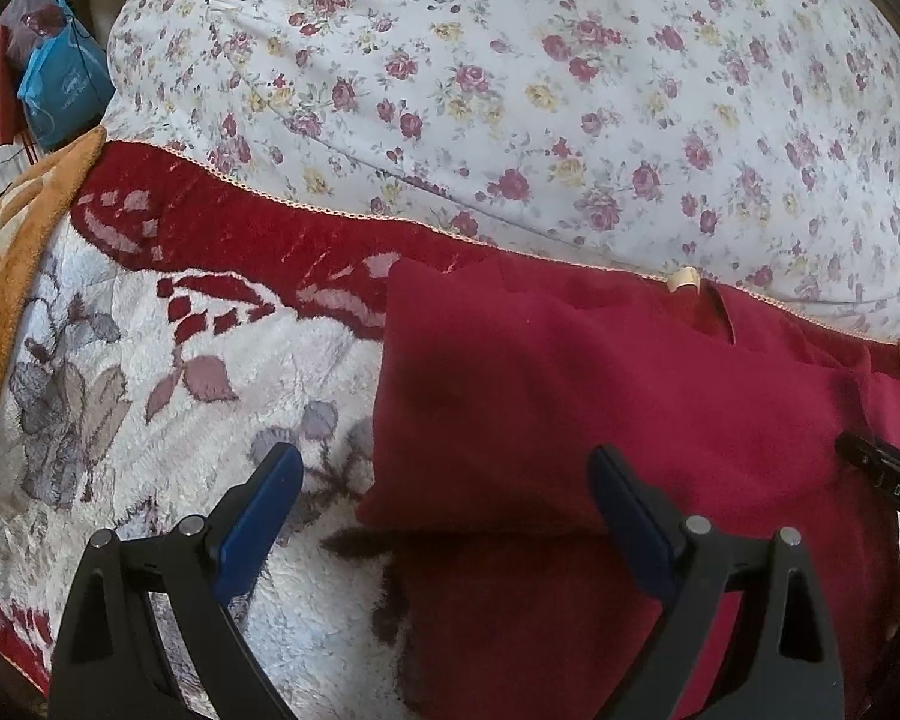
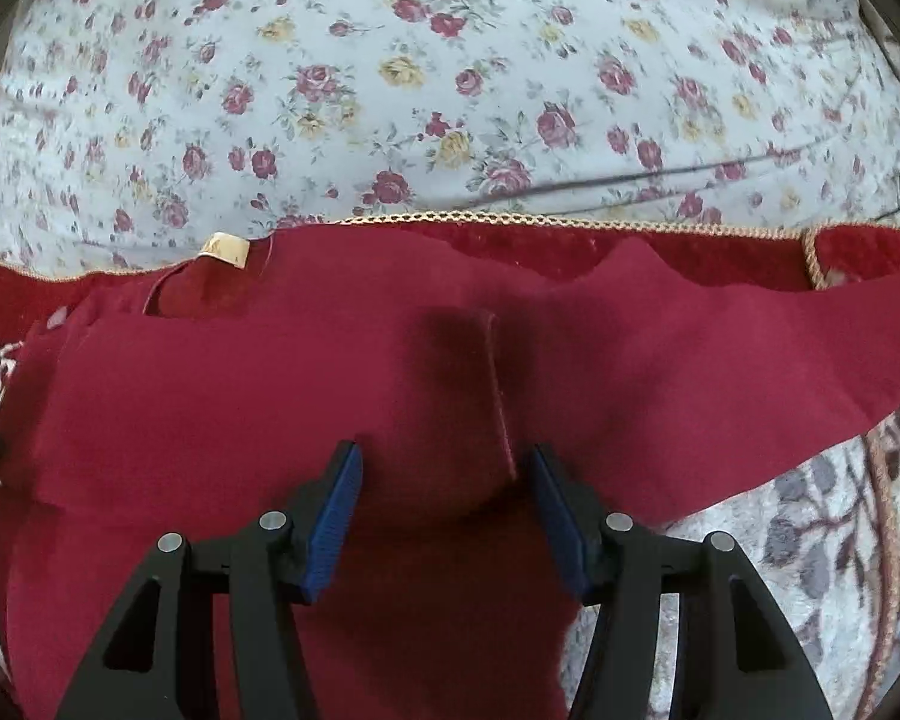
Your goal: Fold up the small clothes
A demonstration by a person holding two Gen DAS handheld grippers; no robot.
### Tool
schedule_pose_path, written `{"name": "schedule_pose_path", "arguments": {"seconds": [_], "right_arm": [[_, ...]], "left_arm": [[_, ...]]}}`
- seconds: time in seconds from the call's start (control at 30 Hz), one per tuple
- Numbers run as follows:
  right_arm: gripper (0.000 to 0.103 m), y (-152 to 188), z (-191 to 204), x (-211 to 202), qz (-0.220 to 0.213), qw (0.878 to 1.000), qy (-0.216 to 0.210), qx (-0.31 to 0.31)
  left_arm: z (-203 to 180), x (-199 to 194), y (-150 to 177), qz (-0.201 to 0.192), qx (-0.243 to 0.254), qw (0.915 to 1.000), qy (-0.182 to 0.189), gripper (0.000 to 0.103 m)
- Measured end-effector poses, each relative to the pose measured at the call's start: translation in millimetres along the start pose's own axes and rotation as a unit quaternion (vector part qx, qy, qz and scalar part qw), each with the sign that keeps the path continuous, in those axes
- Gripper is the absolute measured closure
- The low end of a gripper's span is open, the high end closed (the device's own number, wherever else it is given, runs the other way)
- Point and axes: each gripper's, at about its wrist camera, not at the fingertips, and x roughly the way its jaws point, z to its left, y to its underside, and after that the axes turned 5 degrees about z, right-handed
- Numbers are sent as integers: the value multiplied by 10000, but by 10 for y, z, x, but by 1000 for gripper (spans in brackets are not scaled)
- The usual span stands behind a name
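Biggest thing here is the floral quilt (image 1: 570, 90), white with little red and yellow roses, bunched up across the whole far side. In front of it lies a fluffy blanket (image 1: 168, 396), white with grey leaves and a deep red border with gold trim, and an orange towel-ish cloth (image 1: 12, 300) hangs over its far left edge.

The dark red garment (image 2: 222, 414) is spread flat on the blanket, its far edge right up against the red border, the cream neck label (image 2: 227, 249) at the far side. One sleeve sticks out to the right.

The left gripper (image 1: 444, 474) hovers over the garment's left edge, fingers spread wide, holding nothing. The right gripper (image 2: 444, 468) sits over a raised fabric ridge near the armpit, blue pads (image 2: 333, 516) apart either side of it, not pinching.
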Motion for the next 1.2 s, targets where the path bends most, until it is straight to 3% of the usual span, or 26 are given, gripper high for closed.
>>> {"name": "schedule_pose_path", "arguments": {"seconds": [0.33,0.47,0.7,0.87,0.97,1.2], "right_arm": [[40,203,-173,-426,-196,9997,-114,-111],[31,346,-431,-510,-146,9996,-217,94],[30,386,-986,-587,-137,9980,4,621],[28,361,-1237,-592,-107,9952,182,961],[28,352,-1082,-657,-214,9960,-114,855],[28,138,-221,-655,-409,9958,-820,73]], "left_arm": [[-64,-46,46,-93,204,9997,-1,8],[-84,-113,88,-107,295,9991,288,8],[-297,-279,78,71,355,9968,712,8],[-462,-160,136,-117,395,9983,423,8],[-547,5,161,132,621,9976,271,8],[-503,24,139,-13,670,9976,148,8]]}}
